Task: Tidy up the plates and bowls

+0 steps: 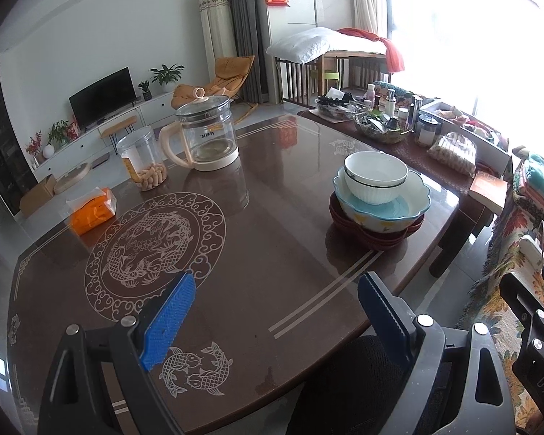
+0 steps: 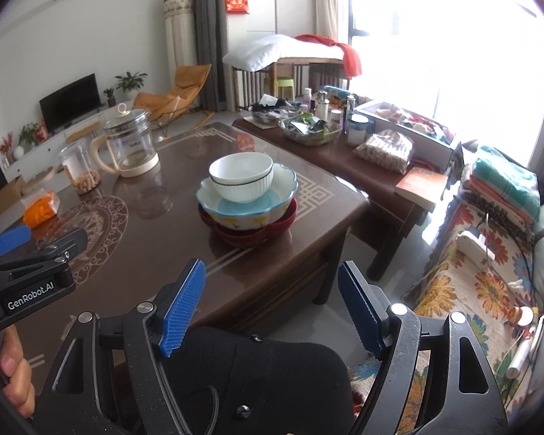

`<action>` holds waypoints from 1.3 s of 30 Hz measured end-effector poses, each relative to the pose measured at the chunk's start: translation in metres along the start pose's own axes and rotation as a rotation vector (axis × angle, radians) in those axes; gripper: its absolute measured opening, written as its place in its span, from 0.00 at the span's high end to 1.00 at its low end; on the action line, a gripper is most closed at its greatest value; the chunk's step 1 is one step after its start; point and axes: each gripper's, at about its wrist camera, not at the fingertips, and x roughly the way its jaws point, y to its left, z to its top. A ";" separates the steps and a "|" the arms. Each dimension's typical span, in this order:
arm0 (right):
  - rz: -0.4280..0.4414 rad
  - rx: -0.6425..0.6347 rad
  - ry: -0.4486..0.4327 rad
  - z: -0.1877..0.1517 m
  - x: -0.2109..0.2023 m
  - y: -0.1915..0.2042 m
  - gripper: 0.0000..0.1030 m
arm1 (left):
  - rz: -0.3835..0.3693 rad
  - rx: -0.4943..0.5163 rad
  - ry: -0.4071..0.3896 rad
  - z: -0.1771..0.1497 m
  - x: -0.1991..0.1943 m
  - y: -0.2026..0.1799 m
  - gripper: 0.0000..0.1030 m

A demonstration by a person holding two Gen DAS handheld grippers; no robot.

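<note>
A white ribbed bowl [image 1: 375, 178] sits inside a scalloped blue-and-white bowl [image 1: 384, 204], which rests on red scalloped plates [image 1: 377, 233] near the right edge of the brown table [image 1: 257, 224]. The same stack shows in the right wrist view: white bowl [image 2: 241, 177], blue bowl [image 2: 248, 204], red plates [image 2: 250, 233]. My left gripper [image 1: 275, 311] is open and empty, above the table's near side, well short of the stack. My right gripper [image 2: 272, 308] is open and empty, off the table's near edge [image 2: 272, 279]. The left gripper's body [image 2: 29, 257] shows at the left of the right wrist view.
A glass kettle [image 1: 206, 134], a clear jar of snacks [image 1: 143, 159] and an orange tissue pack [image 1: 90, 210] stand at the table's far left. A lower side table [image 2: 344, 159] holds bottles, bowls, a bag and a book. A flowered sofa [image 2: 471, 272] lies to the right.
</note>
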 end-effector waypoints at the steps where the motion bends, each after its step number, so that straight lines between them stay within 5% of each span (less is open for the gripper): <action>1: -0.002 -0.001 -0.002 0.000 -0.001 0.000 0.24 | -0.004 0.004 0.003 -0.001 -0.001 -0.001 0.12; 26: -0.024 0.033 -0.050 0.005 -0.014 -0.008 0.23 | -0.018 0.057 0.048 -0.003 -0.007 -0.018 0.12; 30: -0.041 0.041 -0.062 0.004 -0.014 -0.011 0.23 | -0.026 0.065 0.051 -0.004 -0.007 -0.019 0.03; 39: -0.096 0.017 -0.080 0.003 -0.014 -0.009 0.21 | -0.085 0.071 0.064 -0.006 -0.004 -0.024 0.00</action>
